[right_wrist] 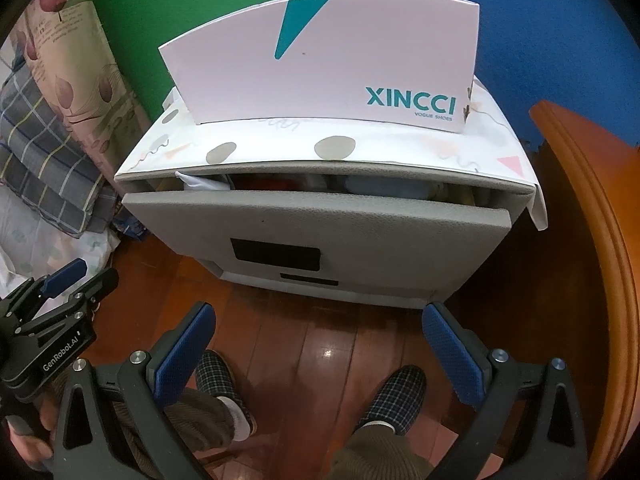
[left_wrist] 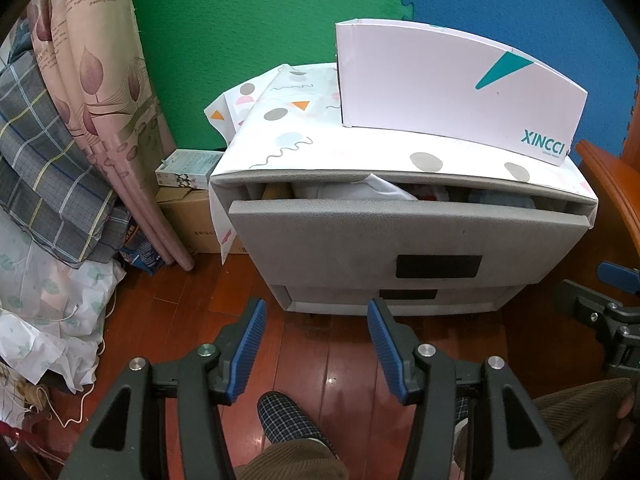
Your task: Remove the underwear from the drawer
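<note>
While both tools, left tool [left_wrist: 316, 344] and right tool [right_wrist: 318, 350], hang wide open and empty, the white underwear [left_wrist: 376, 190] lies ahead in the drawer [left_wrist: 408, 236], toward its left, nearer the left tool.

Both tools look alike: the left tongs [left_wrist: 316, 344] have black angular plastic arms, silver round screw heads at the pivots, and blue ribbed pads [left_wrist: 250, 350] on the inner faces. The right tongs [right_wrist: 320, 360] match, with blue textured pads [right_wrist: 454, 356] on black linkages. White lettering reads "GenRobot.AI" on the left tool's black body. Below, brown corduroy trousers [right_wrist: 376, 456], dark checked slippers [right_wrist: 396, 396], a white sock at the ankle. Bare skin of the left hand [right_wrist: 28, 446] shows, fingers wrapped around a black handle.
</note>
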Tool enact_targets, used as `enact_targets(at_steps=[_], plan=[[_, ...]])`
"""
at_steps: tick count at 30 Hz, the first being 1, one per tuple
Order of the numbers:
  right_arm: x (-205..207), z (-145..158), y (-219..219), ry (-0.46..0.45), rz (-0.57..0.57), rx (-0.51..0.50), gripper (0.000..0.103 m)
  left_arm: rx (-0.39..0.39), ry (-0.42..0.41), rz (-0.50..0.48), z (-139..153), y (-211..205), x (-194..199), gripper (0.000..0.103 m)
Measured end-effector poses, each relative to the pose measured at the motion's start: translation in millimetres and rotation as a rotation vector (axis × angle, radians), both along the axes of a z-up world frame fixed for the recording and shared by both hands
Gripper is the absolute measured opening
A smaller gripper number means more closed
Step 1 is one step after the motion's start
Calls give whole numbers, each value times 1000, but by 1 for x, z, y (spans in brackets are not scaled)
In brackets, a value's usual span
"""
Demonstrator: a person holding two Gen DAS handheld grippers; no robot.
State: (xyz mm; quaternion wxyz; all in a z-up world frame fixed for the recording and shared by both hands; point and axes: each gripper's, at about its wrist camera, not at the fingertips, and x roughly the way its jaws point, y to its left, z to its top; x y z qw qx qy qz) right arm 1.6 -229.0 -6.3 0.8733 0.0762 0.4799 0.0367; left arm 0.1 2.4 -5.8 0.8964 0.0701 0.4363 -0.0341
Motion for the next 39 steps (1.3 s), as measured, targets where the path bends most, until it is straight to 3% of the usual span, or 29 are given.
enact_targets(at_steps=[32,35,39], plan=[[-1,-1,-2,5,-8,15,102,1,6,2,-1,-2,1,54],[-2,-1,-1,3,-10,18,102,-20,19,-1,-3,0,3,54],[-3,-1,-2,3,-12,26,102,-103,46,-1,-2,10,7,54]])
